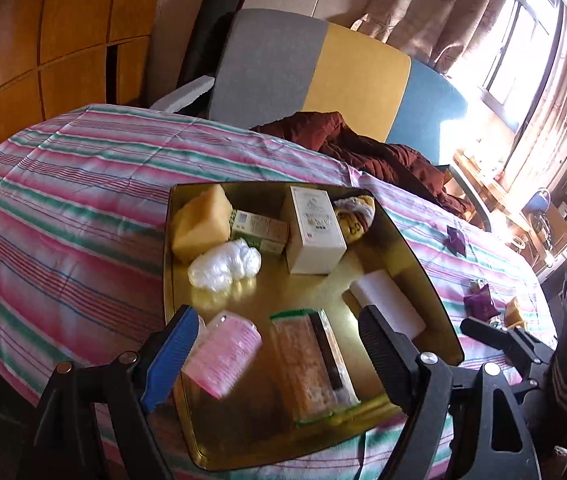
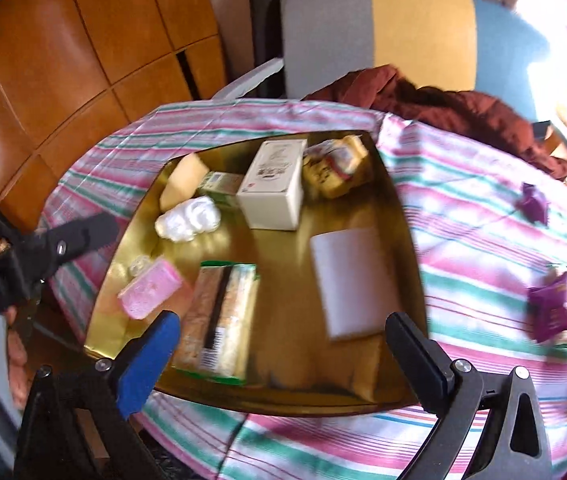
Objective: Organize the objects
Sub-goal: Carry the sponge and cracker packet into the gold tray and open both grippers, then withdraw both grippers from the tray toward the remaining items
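Your left gripper (image 1: pixel 279 364) stands spread wide over the near end of the gold tray (image 1: pixel 415 264), gripping nothing: the pink sponge (image 1: pixel 221 360) lies on the tray floor just inside the blue finger (image 1: pixel 171 360), and the long clear-wrapped pack (image 1: pixel 311 364) lies lengthwise between the two fingers, neither pad pressing on it. Your right gripper (image 2: pixel 283 364) is just as wide apart and empty, hanging over the tray's near edge with the same wrapped pack (image 2: pixel 219 320) beside its blue finger and the white block (image 2: pixel 355 280) ahead of its black one. At the tray's far end sit a yellow sponge (image 1: pixel 201 224), a crumpled clear bag (image 1: pixel 225 264), a green box (image 1: pixel 259 230), an upright cream box (image 1: pixel 313 232) and a yellow-and-white packet (image 1: pixel 357 214). Out on the striped cloth (image 1: pixel 63 200), well apart from the tray, lie purple packets (image 2: pixel 553 310). The right view is smeared, so printing on the boxes cannot be read; the pack's near end is hidden by the fingers, and the orange thing at that view's right edge is cut off.
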The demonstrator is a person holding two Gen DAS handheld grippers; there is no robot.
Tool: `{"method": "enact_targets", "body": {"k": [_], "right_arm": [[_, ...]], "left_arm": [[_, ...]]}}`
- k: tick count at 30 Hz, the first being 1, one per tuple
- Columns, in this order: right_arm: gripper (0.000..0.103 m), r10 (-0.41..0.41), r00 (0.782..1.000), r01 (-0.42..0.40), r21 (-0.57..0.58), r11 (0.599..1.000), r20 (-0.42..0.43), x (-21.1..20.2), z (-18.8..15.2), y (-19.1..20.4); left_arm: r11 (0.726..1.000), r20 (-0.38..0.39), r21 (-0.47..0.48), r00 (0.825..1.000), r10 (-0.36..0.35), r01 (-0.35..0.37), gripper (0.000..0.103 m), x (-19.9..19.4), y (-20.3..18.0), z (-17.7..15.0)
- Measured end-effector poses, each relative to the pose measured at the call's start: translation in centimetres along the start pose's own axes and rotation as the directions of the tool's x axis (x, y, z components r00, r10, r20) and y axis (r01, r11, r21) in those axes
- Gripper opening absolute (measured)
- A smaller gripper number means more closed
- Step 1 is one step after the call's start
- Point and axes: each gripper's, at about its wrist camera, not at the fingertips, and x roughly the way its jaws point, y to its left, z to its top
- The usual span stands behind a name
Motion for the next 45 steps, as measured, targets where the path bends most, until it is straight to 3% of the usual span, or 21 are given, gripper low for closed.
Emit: {"method": "enact_targets", "body": {"k": [10, 26, 39, 45], "right_arm": [[0.103, -0.085, 0.995, 0.083, 0.043, 0.996, 0.048, -1.6, -1.2, -2.6], [0.103, -0.253, 0.963, 0.242, 0.109, 0.964, 0.099, -4.9, -2.6, -8.5], [0.103, -0.431, 0.900, 0.408, 0.213, 0.888, 0.071, -8.6, -3.6, -18.0], [0.103, -0.510, 0.857, 0.462, 0.334, 0.822, 0.069, -12.0, -3.8, -23.8]], "left_arm": [[0.992, 0.032, 0.121, 0.999, 0.029, -0.032, 0.083, -1.2, -3.3, -1.6], [0.961, -0.021, 0.259, 0.996, -0.091, 0.094, 0.083, -0.6, -9.9, -2.7], [0.910, -0.105, 0.372, 0.982, -0.154, 0.183, 0.083, 1.4, -15.8, -3.7], [0.888, -0.143, 0.399, 0.972, -0.185, 0.227, 0.083, 2.1, -18.0, -4.2]]}}
